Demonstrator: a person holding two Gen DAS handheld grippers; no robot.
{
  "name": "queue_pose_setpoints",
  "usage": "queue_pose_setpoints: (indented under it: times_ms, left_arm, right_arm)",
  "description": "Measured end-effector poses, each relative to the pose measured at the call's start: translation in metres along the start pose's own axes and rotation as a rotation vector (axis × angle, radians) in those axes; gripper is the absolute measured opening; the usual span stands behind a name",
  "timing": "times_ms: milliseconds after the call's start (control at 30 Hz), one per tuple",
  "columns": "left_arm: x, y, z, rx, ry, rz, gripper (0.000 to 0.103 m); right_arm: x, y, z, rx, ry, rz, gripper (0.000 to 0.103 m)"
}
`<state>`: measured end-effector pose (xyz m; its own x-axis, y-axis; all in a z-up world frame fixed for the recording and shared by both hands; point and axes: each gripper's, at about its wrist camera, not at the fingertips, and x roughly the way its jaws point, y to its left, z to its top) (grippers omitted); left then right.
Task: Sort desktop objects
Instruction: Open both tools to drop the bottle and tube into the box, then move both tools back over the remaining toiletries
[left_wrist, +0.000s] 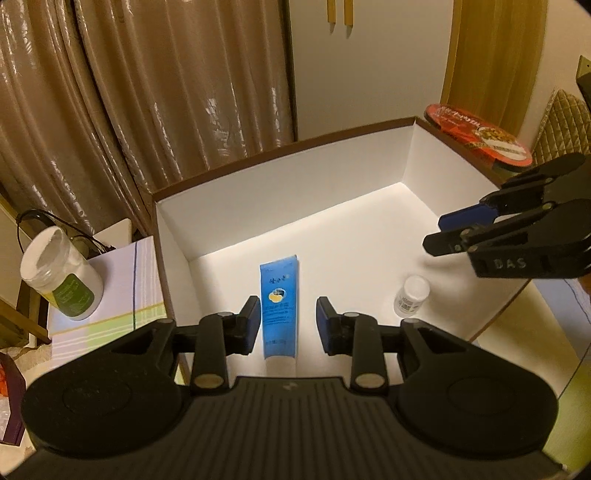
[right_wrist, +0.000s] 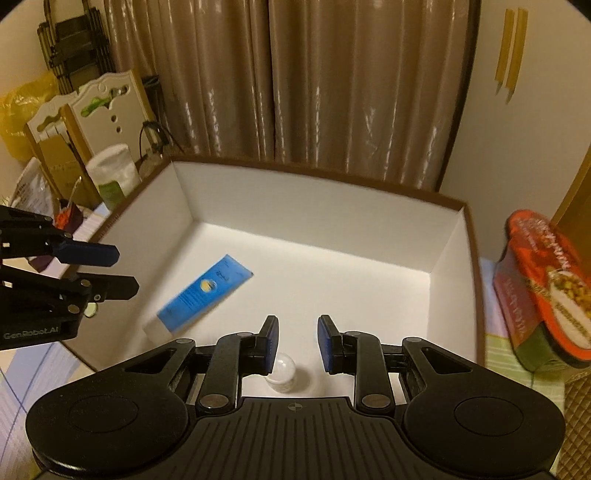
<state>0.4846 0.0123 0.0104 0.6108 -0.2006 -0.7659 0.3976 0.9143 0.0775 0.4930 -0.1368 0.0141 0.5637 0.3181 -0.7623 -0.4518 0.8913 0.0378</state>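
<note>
A white cardboard box (left_wrist: 295, 192) (right_wrist: 314, 206) with a brown rim sits open below both grippers. On its floor lie a blue tube (left_wrist: 279, 288) (right_wrist: 207, 291) and a small white bottle (left_wrist: 412, 295) (right_wrist: 282, 373) that stands upright. My left gripper (left_wrist: 288, 306) (right_wrist: 127, 271) hovers above the tube, jaws narrowly apart with nothing between them. My right gripper (right_wrist: 295, 325) (left_wrist: 437, 232) hovers above the bottle, its jaws also slightly apart and empty. Neither gripper touches anything.
A white jar with a green label (left_wrist: 59, 273) (right_wrist: 112, 177) stands left of the box on a striped cloth, with glasses (left_wrist: 48, 221) behind it. A red instant-noodle bowl (left_wrist: 480, 134) (right_wrist: 546, 288) lies at the box's right. Curtains hang behind.
</note>
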Motion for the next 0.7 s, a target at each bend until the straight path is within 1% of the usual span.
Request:
queue_pose_setpoints:
  times_ms: [133, 267, 433, 500, 533, 567, 600, 667, 700]
  left_arm:
    - [-0.018, -0.001, -0.001, -0.006, -0.028, -0.001, 0.028]
    - [-0.041, -0.002, -0.006, -0.015, -0.057, -0.002, 0.028]
    - [-0.072, -0.005, -0.02, -0.031, -0.085, -0.004, 0.028]
    - [-0.084, -0.008, -0.03, -0.034, -0.091, -0.006, 0.031]
    - [-0.09, -0.009, -0.035, -0.035, -0.094, -0.007, 0.031]
    - [-0.095, -0.011, -0.041, -0.034, -0.095, -0.008, 0.032]
    - [-0.1, -0.013, -0.047, -0.033, -0.093, -0.008, 0.034]
    - [-0.11, -0.017, -0.061, -0.036, -0.085, -0.007, 0.036]
    - [-0.114, -0.019, -0.07, -0.041, -0.079, -0.008, 0.036]
  right_arm:
    - [-0.03, 0.006, 0.0, 0.004, -0.05, 0.001, 0.027]
    - [-0.065, 0.016, -0.01, 0.009, -0.099, 0.008, 0.027]
    - [-0.103, 0.033, -0.04, 0.009, -0.122, 0.022, 0.027]
    - [-0.115, 0.039, -0.057, 0.009, -0.12, 0.023, 0.027]
    - [-0.12, 0.043, -0.066, 0.01, -0.117, 0.021, 0.034]
    - [-0.124, 0.045, -0.074, 0.013, -0.115, 0.016, 0.075]
    - [-0.13, 0.048, -0.085, 0.011, -0.123, 0.016, 0.096]
    - [-0.141, 0.054, -0.106, 0.007, -0.135, 0.015, 0.096]
    - [-0.142, 0.057, -0.115, 0.009, -0.113, 0.011, 0.096]
